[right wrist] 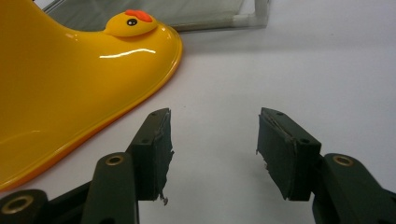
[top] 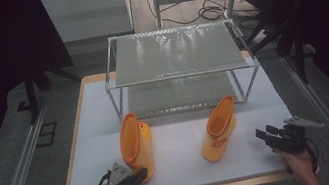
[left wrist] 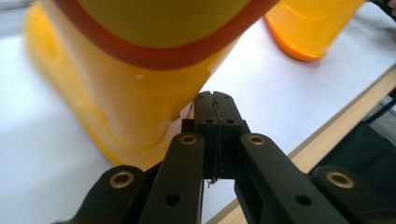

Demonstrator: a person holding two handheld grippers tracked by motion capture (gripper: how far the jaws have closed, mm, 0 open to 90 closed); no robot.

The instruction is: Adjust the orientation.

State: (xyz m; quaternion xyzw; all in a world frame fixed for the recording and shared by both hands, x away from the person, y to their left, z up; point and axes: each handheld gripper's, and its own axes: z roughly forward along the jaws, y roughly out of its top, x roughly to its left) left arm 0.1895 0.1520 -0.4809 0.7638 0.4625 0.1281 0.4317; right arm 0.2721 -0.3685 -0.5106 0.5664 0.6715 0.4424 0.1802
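**Two yellow boots, a gripper beside each**

On the white counter [top: 185, 165], in front of a wire shelf rack [top: 176, 52], stand two yellow rubber boots. The left boot [top: 137, 145] stands upright at about 1 o'clock from the left gripper [top: 138, 175], whose jaws are pressed together with nothing between them; in the left gripper view their tips sit just beside the boot's lower wall [left wrist: 135, 116], at or very near contact, though I cannot tell which. The right boot [top: 219, 129] leans, its long axis running from the toe near the person up toward 1 o'clock. It lies at about 10 o'clock from the right gripper [top: 267, 134], whose jaws stand wide and empty, with the boot's duck-faced toe [right wrist: 84, 70] just left of them. Each gripper is nearest its own boot; the left looks closer to contact.
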